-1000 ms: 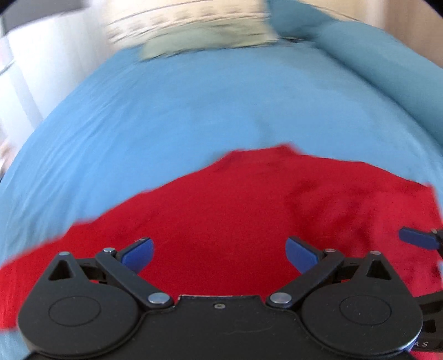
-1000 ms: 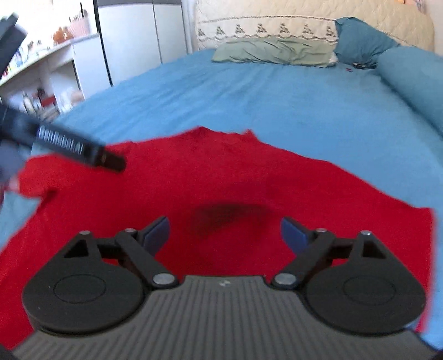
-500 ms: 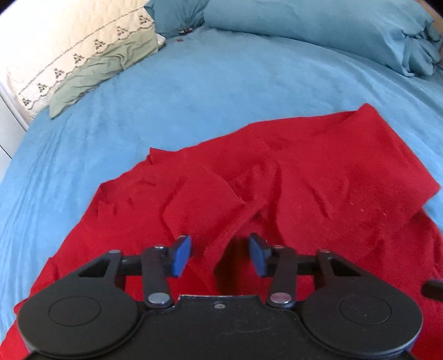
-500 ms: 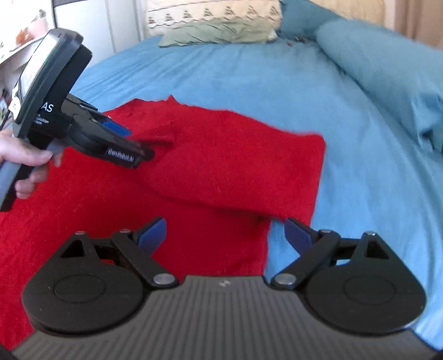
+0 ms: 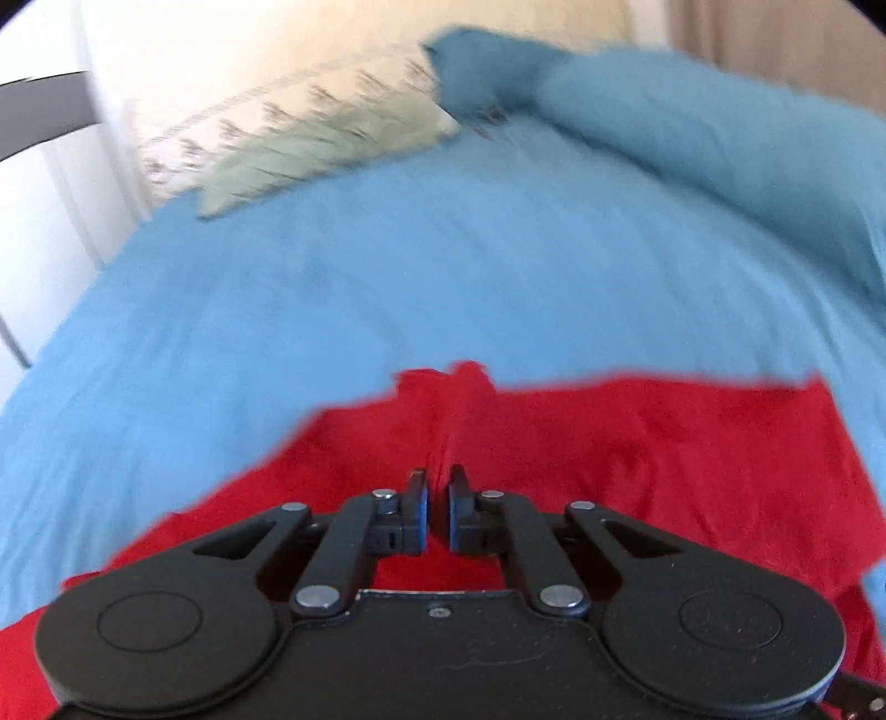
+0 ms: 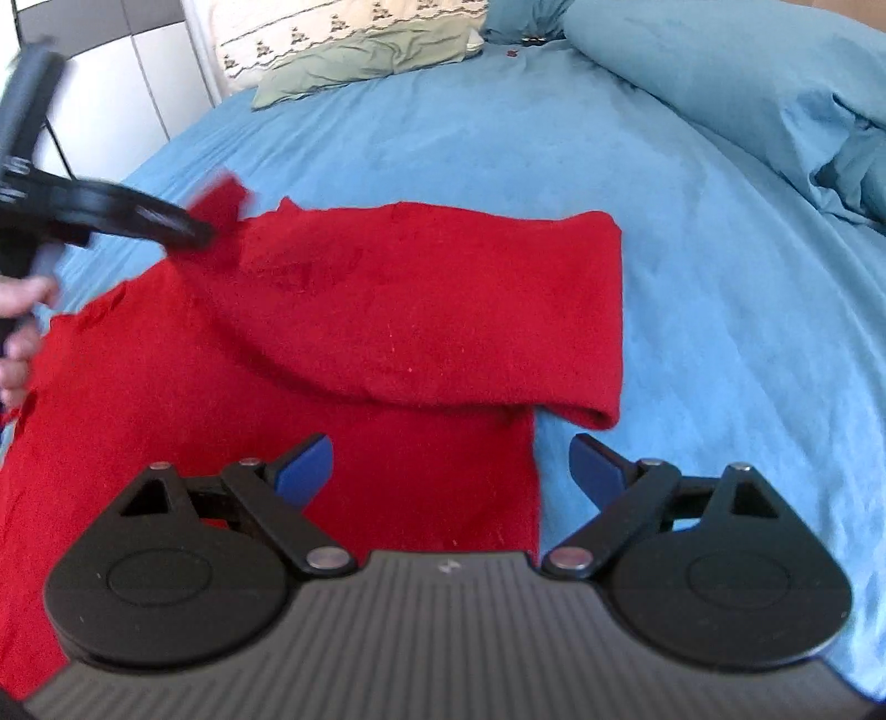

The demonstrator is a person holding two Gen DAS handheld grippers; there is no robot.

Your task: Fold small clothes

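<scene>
A red garment [image 6: 387, 310] lies on the blue bed [image 6: 720, 277], its right side folded over toward the left. My left gripper [image 5: 437, 498] is shut on a pinch of the red garment [image 5: 664, 454] and lifts that edge; it also shows in the right wrist view [image 6: 194, 232] at the garment's far left corner. My right gripper [image 6: 451, 465] is open and empty, hovering over the garment's near right edge.
A green pillow [image 6: 365, 61] and a patterned cream headboard cushion [image 6: 332, 27] lie at the head of the bed. A bunched blue duvet [image 6: 747, 72] runs along the right side. White cabinets [image 6: 111, 111] stand to the left.
My left gripper has closed on the garment's edge and lifted it toward the far left. My right gripper has stayed open and shifted slightly over the folded right edge.
</scene>
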